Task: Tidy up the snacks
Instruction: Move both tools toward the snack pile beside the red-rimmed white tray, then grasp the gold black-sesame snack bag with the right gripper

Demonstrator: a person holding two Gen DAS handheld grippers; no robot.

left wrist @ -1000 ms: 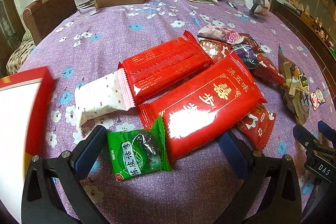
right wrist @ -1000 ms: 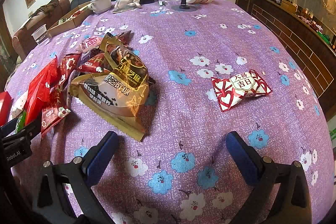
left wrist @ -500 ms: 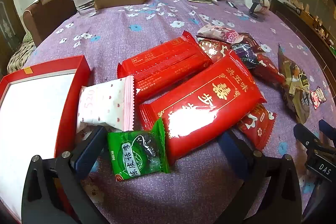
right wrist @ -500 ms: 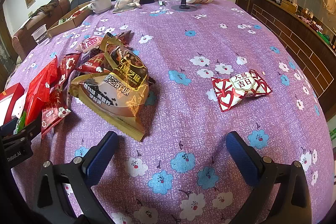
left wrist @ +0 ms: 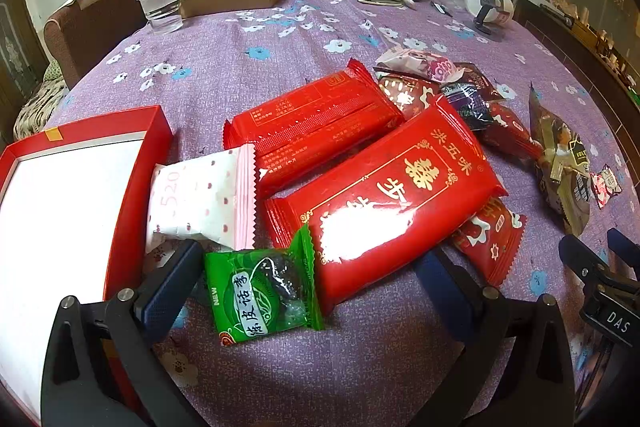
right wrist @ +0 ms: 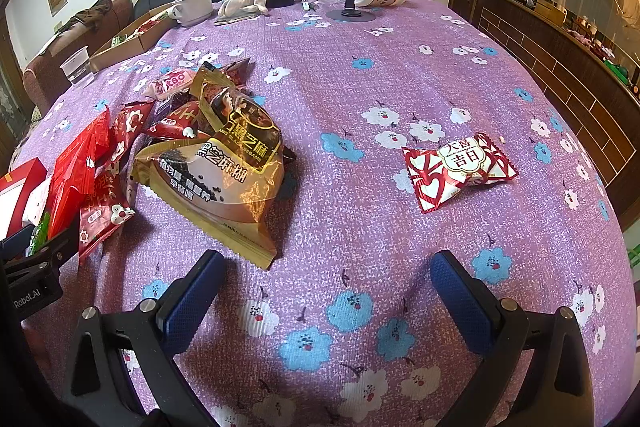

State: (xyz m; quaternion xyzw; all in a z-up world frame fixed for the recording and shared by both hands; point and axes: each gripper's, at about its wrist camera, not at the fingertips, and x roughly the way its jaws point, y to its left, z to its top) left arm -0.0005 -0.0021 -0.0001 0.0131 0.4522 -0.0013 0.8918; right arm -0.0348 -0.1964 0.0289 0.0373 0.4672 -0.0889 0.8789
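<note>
Left gripper (left wrist: pixel 308 275) jaws spread wide, right gripper (right wrist: pixel 328 287) jaws likewise, both empty

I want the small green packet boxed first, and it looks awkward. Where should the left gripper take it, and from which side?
Probably by the green packet's near, lower-left end, coming from the open left gripper's own side. That end lies bare on the tablecloth, while its far right edge touches or tucks under the big red pack.

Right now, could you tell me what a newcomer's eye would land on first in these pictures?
Probably the two glossy red foil packets, lying side by side mid-table on the purple flowered tablecloth. Left of them sits an open red box with a white inside, and a gold sesame-paste bag tops the snack pile. Both open grippers, left and right, hold nothing.
</note>
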